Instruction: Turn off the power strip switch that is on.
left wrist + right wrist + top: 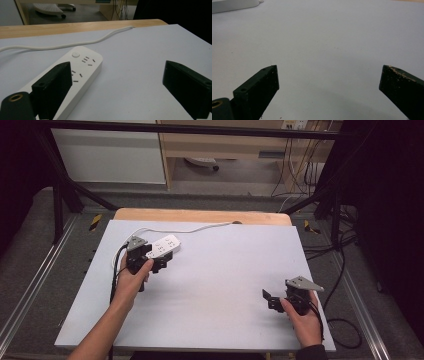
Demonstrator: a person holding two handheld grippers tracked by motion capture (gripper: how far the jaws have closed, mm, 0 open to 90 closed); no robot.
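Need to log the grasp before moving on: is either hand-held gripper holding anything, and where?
Nothing is held. The left hand-held gripper is open at the power strip; the right hand-held gripper is open over bare table.

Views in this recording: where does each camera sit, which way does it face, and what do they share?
High view: above the person's side, looking forward and down on the table; shows both forearms, the left hand-held gripper by the power strip, and the right hand-held gripper.
Left gripper view: rides that gripper, faces the far edge; open jaws, one over the power strip.
Right gripper view: looks low across the bare table; open jaws.
Shared: the strip's end shows in every view.
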